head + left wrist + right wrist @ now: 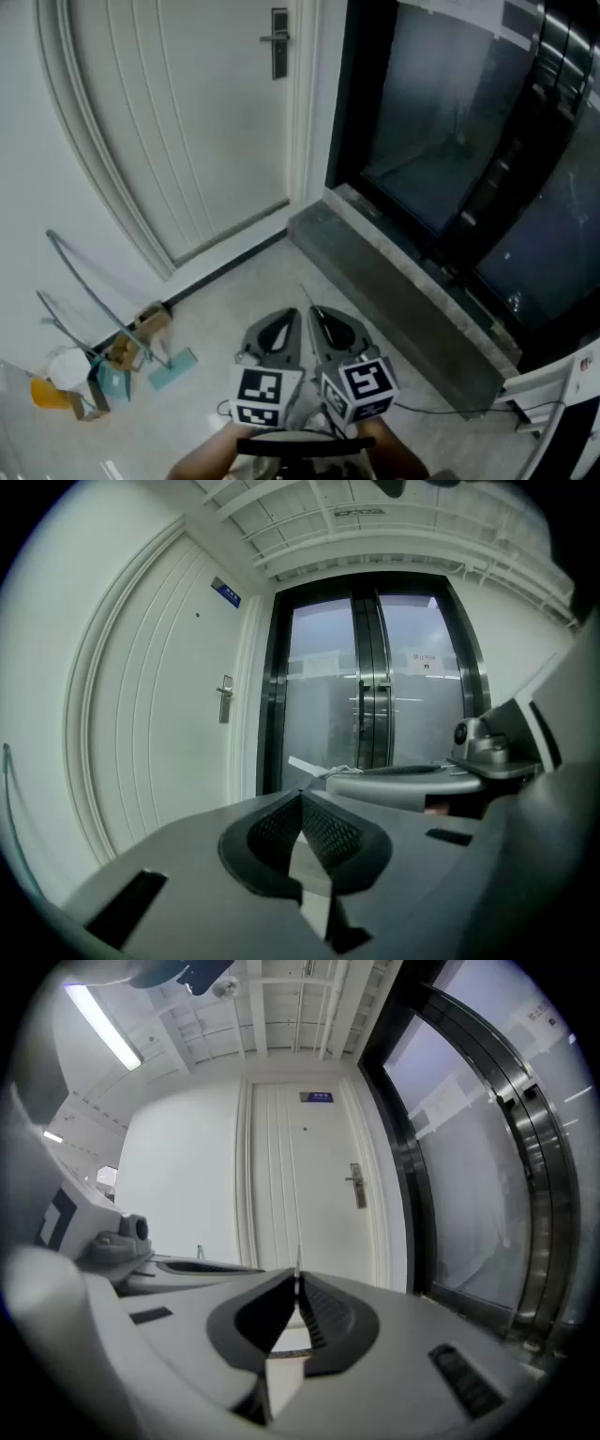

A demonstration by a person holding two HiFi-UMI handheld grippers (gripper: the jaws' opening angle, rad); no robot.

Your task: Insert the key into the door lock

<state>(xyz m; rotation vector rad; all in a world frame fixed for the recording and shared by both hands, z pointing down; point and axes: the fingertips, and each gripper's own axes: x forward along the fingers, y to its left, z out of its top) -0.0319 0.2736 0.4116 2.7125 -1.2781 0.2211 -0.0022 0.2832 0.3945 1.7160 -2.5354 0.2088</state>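
Note:
A white door (178, 122) stands ahead on the left, with its metal handle and lock plate (279, 42) near its right edge. In the left gripper view the lock (225, 700) is far off, and likewise the lock (357, 1186) in the right gripper view. My right gripper (298, 1279) is shut on a thin key (298, 1262), whose blade pokes out past the tips edge-on. My left gripper (301, 794) is shut with nothing in it. Both are held close together low in the head view, the left gripper (292, 314) beside the right gripper (316, 311), well short of the door.
Dark glass doors (469, 131) in a black frame fill the right, behind a raised grey stone sill (394, 281). A bent metal frame (94, 300), a white cup (67, 367) and small clutter lie on the floor at the left. A cable (441, 408) runs at the lower right.

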